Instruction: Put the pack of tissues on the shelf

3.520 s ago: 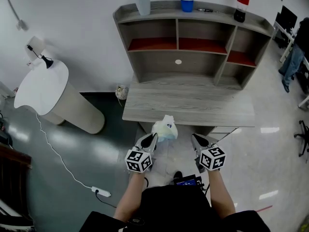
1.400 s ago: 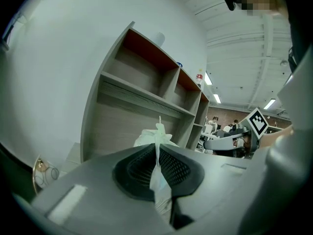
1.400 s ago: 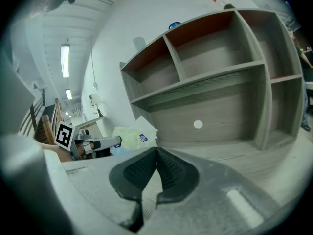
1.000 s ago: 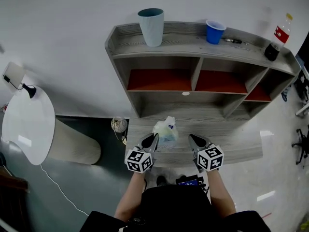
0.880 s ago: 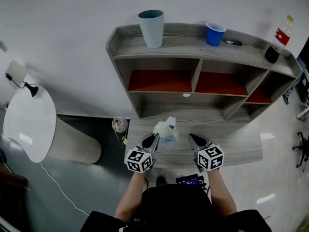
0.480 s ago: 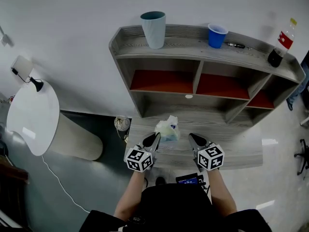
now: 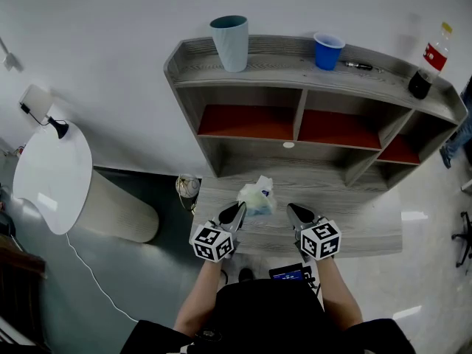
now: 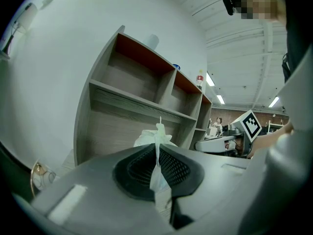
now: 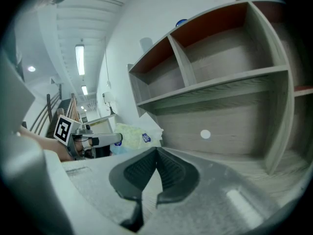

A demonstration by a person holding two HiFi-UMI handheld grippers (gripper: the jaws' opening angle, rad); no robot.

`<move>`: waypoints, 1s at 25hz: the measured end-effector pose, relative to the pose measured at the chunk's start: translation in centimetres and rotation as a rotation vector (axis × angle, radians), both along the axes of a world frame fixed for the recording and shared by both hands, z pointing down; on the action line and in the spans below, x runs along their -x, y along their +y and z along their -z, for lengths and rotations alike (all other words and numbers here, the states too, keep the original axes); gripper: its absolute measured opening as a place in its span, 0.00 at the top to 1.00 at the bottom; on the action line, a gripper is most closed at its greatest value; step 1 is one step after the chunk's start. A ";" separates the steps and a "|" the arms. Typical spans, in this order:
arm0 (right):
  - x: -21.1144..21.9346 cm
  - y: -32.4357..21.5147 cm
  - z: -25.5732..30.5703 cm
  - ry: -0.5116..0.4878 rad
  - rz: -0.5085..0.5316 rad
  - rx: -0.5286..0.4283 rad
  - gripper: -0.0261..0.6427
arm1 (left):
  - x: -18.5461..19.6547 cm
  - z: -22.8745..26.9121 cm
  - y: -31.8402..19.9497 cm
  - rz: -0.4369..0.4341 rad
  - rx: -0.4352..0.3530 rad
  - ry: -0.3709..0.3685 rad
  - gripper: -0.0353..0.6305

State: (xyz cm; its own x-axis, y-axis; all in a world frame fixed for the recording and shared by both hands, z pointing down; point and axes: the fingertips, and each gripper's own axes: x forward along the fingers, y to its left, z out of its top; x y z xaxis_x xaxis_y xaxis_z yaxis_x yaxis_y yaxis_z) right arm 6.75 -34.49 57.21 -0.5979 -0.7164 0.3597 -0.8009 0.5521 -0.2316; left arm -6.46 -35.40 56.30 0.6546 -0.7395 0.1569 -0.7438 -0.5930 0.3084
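Legible text: none. Bottle (image 7: 429,61) on top of the shelf (image 7: 280,63): red label, print too small to read; pack of tissues (image 9: 128,134): small blue emblem on the wrapper, lettering not resolvable. Marker cubes of the left gripper (image 7: 236,211) and right gripper (image 7: 293,211): black-and-white square code patterns, no letters or numerals.

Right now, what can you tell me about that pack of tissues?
The pack of tissues is a crinkly plastic bundle, whitish with a pale yellow-green tint and a small blue logo. The left gripper pinches a thin flap of its wrapper, holding it over the grey desk, in front of the shelf.
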 end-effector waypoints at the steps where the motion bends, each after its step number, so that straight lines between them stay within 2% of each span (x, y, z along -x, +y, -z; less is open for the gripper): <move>1: 0.1 0.1 -0.1 0.005 0.008 -0.001 0.96 | -0.1 0.0 0.1 -0.002 0.002 0.001 0.93; 9: 0.6 0.9 0.0 0.007 0.054 -0.016 0.96 | 0.6 0.4 0.7 0.030 -0.007 0.028 0.93; 13: 0.4 1.3 0.1 0.049 0.078 -0.048 0.96 | 0.8 1.0 0.8 0.034 -0.016 0.020 0.93; 17: 0.4 2.1 0.7 0.070 0.136 -0.068 0.96 | 0.3 2.4 1.2 0.037 -0.015 0.052 0.93; 20: 0.3 2.6 1.9 0.075 0.202 -0.078 0.96 | -0.2 3.6 1.7 0.035 -0.012 0.035 0.94; 25: 0.2 2.2 5.0 0.060 0.268 -0.103 0.96 | -0.7 7.7 1.4 0.012 -0.057 0.021 0.94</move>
State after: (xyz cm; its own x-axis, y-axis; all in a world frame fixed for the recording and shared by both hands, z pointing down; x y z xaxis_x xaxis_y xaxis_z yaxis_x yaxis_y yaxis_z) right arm 6.52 -32.26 52.20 -0.7504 -0.5706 0.3336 -0.6341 0.7640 -0.1194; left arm -5.71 -33.98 48.61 0.6483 -0.7547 0.1002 -0.7446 -0.6011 0.2903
